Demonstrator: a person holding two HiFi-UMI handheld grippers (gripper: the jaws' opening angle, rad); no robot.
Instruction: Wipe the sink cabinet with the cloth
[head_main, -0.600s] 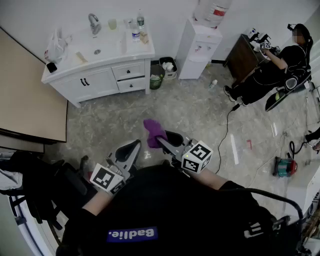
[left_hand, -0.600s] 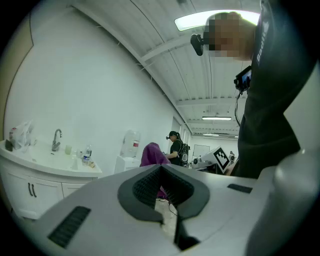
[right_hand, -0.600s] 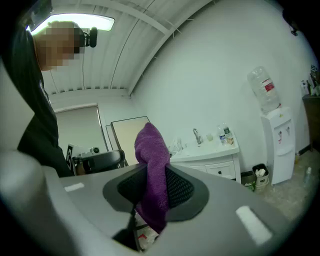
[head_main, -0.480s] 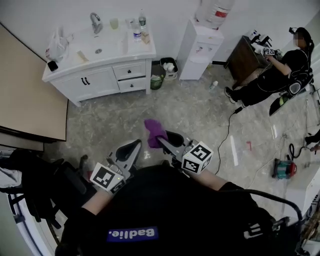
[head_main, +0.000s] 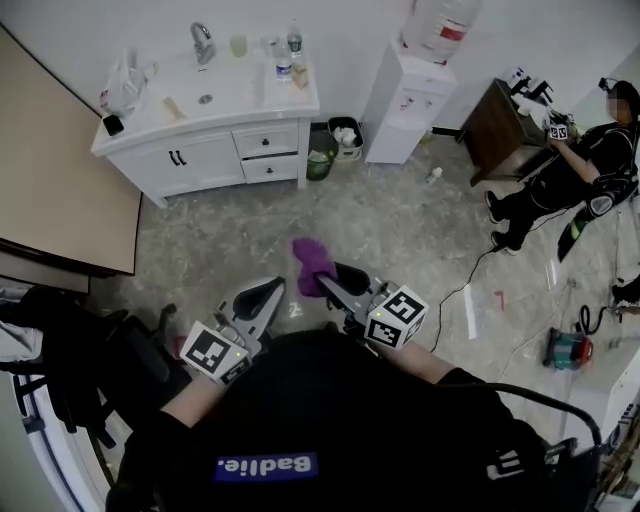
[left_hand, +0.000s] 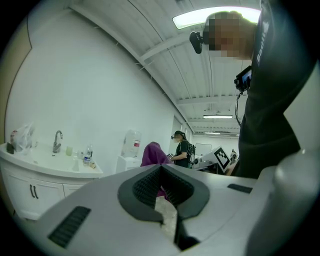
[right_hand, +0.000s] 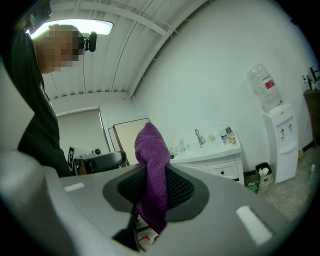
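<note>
The white sink cabinet stands against the far wall, across the floor from me; it also shows in the left gripper view and the right gripper view. A purple cloth is pinched in my right gripper, sticking up between its jaws. My left gripper is held beside it, jaws shut with nothing between them. Both grippers hover close to my body, far from the cabinet.
On the cabinet top are a faucet, bottles, a cup and a plastic bag. A water dispenser and small bins stand right of it. A person sits at right by a dark desk. Cables cross the floor.
The view has shifted slightly toward the cabinet. Both grippers keep their pose, the cloth still held in the right one.
</note>
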